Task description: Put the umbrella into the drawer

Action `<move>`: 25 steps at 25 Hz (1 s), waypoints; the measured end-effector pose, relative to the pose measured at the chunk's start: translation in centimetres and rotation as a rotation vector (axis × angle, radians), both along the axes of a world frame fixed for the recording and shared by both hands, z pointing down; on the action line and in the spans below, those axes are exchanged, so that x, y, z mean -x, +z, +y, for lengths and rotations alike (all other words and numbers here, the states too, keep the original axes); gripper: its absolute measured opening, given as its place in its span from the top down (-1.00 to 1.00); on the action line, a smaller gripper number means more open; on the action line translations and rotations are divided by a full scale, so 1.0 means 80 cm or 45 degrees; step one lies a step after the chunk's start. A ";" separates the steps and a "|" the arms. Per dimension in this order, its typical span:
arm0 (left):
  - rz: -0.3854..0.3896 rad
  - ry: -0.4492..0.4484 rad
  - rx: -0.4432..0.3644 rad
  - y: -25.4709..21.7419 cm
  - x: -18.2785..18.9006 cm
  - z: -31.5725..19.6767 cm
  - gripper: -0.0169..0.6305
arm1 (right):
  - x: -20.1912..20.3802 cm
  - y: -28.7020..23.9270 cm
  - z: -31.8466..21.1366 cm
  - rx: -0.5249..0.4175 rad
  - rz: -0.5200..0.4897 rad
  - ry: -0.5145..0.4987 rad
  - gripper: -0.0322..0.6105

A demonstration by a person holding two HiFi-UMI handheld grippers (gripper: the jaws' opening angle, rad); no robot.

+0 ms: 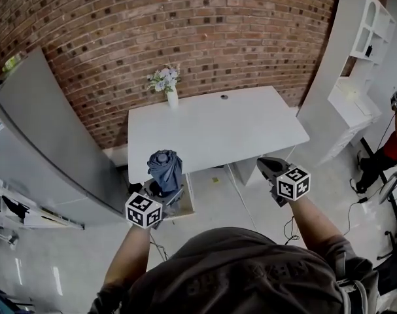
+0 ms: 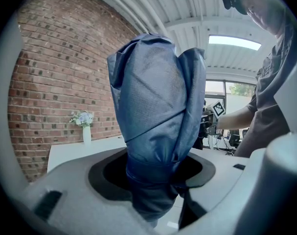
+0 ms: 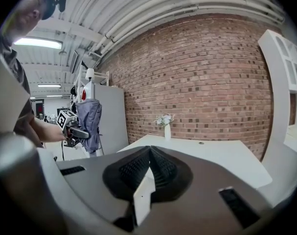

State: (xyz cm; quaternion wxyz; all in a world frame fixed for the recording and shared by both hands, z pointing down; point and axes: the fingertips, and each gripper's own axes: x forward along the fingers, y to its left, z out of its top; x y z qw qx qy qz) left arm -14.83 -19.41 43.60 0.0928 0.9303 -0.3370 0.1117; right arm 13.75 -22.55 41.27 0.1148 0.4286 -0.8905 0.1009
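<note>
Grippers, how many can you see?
2. The left gripper is at lower left, clamped on the folded blue umbrella. The right gripper is at lower right, shut and empty, near the white table. None seems hidden.

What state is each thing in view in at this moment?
umbrella: folded, standing upright, held off the table.
left gripper: jaws shut on the umbrella's lower end.
right gripper: jaws together, nothing between them.
vase: upright on the table, flowers in it.
</note>
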 end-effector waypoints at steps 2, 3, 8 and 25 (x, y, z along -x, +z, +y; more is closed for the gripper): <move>-0.012 -0.028 -0.007 0.001 -0.013 -0.010 0.16 | -0.017 0.003 -0.020 -0.005 -0.013 -0.022 0.92; -0.019 -0.052 -0.010 0.002 -0.020 -0.015 0.16 | -0.024 0.004 -0.032 -0.007 -0.020 -0.044 0.92; -0.038 -0.251 -0.024 0.002 -0.051 -0.038 0.16 | -0.060 0.006 -0.098 -0.026 -0.043 -0.209 0.92; -0.034 -0.424 0.038 0.030 -0.103 -0.064 0.16 | -0.077 0.048 -0.179 0.039 -0.054 -0.381 0.92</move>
